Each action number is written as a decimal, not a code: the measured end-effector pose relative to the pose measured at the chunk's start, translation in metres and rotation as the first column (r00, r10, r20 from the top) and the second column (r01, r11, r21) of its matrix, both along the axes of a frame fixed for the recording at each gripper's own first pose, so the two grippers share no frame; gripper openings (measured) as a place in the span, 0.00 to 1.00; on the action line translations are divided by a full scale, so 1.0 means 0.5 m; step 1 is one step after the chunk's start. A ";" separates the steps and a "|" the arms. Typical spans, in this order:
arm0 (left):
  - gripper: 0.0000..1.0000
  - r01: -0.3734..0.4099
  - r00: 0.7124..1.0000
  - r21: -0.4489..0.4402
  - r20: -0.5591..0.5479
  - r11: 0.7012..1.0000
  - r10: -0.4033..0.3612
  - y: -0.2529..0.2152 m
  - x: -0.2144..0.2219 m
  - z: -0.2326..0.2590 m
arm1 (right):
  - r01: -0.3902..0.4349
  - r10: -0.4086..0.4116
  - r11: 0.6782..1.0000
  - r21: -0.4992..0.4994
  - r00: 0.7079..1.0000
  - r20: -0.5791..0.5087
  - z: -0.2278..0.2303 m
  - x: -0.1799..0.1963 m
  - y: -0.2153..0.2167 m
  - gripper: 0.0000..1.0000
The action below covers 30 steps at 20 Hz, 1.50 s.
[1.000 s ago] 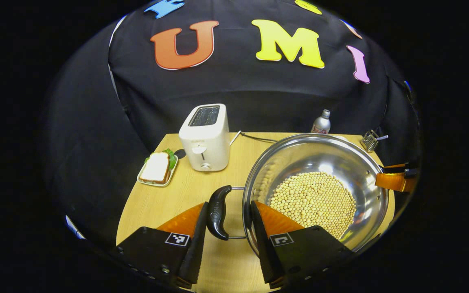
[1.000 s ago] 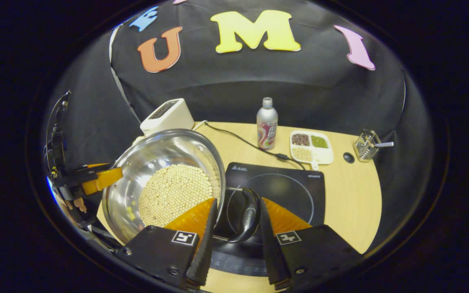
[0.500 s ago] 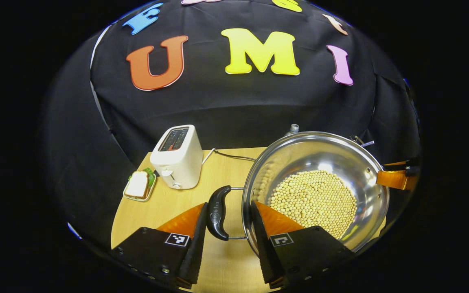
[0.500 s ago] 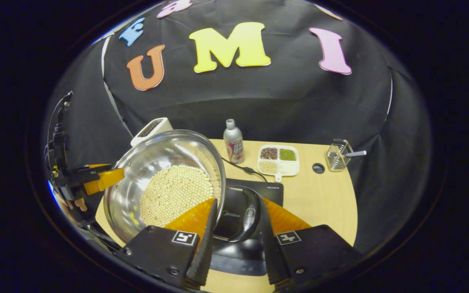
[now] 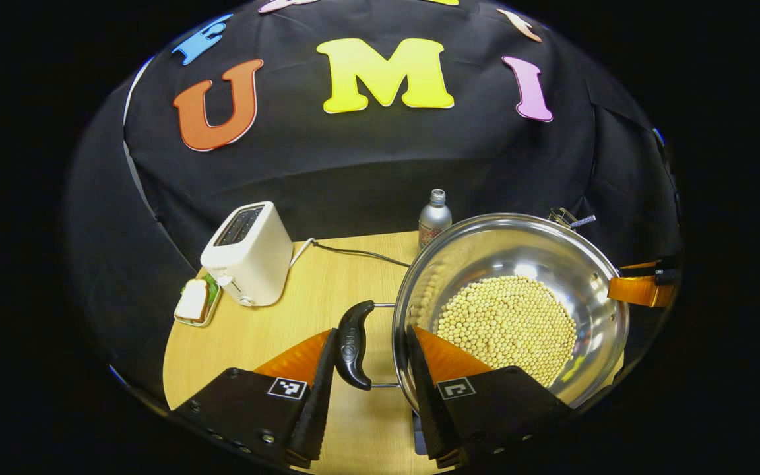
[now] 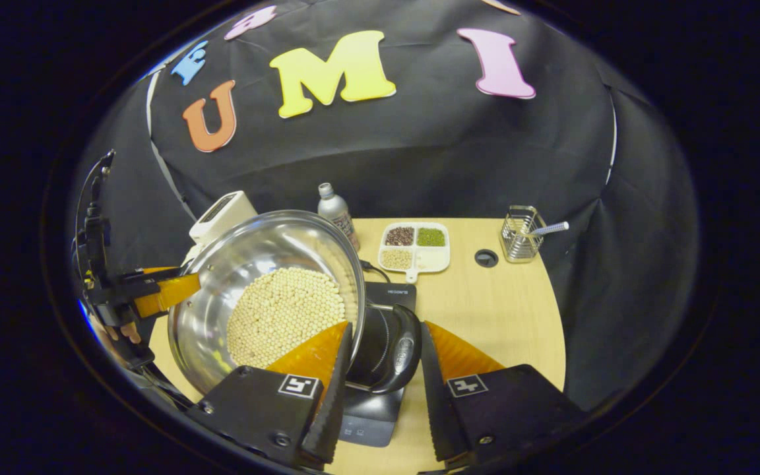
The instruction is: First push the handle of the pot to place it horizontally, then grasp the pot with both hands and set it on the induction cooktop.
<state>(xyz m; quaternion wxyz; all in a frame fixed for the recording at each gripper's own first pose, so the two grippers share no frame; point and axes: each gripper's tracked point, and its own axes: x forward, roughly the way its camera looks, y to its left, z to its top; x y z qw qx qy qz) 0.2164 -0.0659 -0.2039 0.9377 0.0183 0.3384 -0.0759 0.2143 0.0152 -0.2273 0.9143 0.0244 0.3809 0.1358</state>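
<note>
A steel pot (image 5: 518,257) holding a layer of pale beans (image 5: 508,323) hangs above the wooden table (image 5: 254,330). My left gripper (image 5: 370,382) is shut on the pot's black side handle (image 5: 351,343), with one finger outside the handle and the other inside the rim. In the right gripper view, my right gripper (image 6: 380,379) is shut the same way on the opposite black handle (image 6: 403,356) of the pot (image 6: 254,247). The black induction cooktop (image 6: 370,412) lies under the pot's right side, mostly hidden. Across the pot, each view shows the other gripper (image 5: 640,290) (image 6: 156,290).
A white toaster (image 5: 246,254) and a sandwich on a small tray (image 5: 193,302) stand at the table's left. A metal bottle (image 6: 335,208), a divided dish of grains (image 6: 414,245), a wire holder (image 6: 520,237) and a cable hole (image 6: 486,258) sit behind and to the right of the cooktop.
Both grippers have carried the pot to the right, away from the toaster and over the cooktop, which has slid beneath the pot in the right gripper view. Both grips are unchanged.
</note>
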 end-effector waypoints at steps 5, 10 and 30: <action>0.57 0.013 1.000 0.011 -0.027 1.000 -0.013 -0.032 0.007 -0.049 | 0.003 -0.004 1.000 -0.017 1.000 -0.023 -0.041 0.021 -0.026 0.54; 0.57 0.010 0.998 0.006 -0.060 1.000 -0.009 -0.045 0.007 -0.098 | -0.008 0.006 1.000 -0.021 0.998 -0.060 -0.097 0.033 -0.031 0.54; 0.61 0.018 1.000 -0.060 -0.018 0.998 -0.019 -0.044 0.019 -0.170 | 0.018 -0.018 1.000 0.019 1.000 0.009 -0.182 0.054 -0.031 0.65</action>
